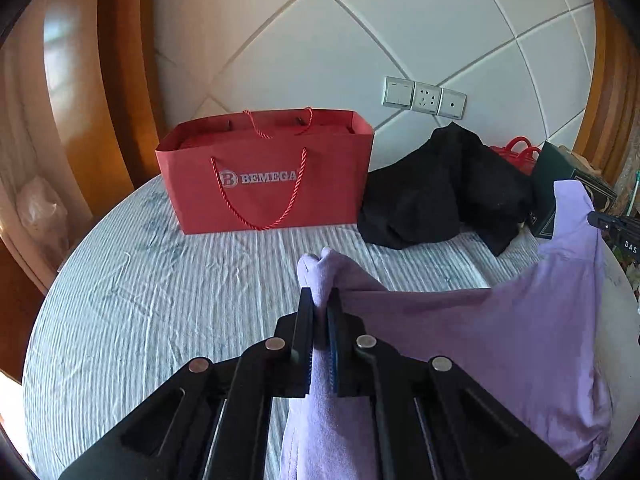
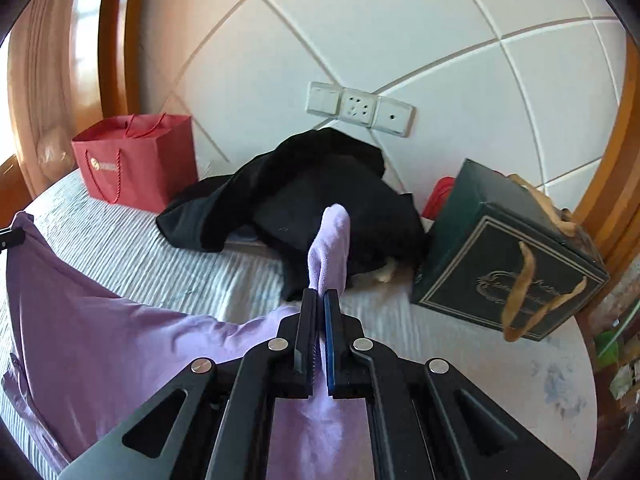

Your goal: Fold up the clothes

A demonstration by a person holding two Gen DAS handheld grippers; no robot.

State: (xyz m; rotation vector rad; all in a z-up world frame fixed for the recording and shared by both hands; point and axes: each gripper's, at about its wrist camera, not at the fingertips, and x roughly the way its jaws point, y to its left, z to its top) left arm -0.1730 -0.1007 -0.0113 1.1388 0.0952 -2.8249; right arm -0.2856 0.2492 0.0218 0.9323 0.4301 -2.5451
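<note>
The left gripper [image 1: 320,300], a black two-finger tool, has its jaws pressed together on a bunched corner of the soft lilac knit garment [image 1: 500,340]; a tuft of cloth sticks out past the fingertips toward 12 o'clock. The right gripper [image 2: 320,300] pinches another corner of the same lilac garment [image 2: 100,340] in the same way, with a narrow tongue of fabric rising above its tips. Between the two grips the cloth hangs in a sagging span above the bed with the pale blue striped crinkled sheet [image 1: 140,300].

In the left wrist view, the red paper shopping bag with twisted cord handles [image 1: 264,172] stands on the bed at 11 o'clock from the gripper, against the white quilted padded headboard [image 1: 400,40]. A crumpled black garment [image 1: 440,192] lies at 1 o'clock, just beside the bag. In the right wrist view, a dark green gift bag with gold trim and tan ribbon handles [image 2: 500,252] leans at 2 o'clock, touching the black heap. A white wall plate with switches and a socket [image 2: 360,108] sits on the headboard at 12 o'clock. Orange-brown wooden framing [image 1: 120,60] borders the headboard.
</note>
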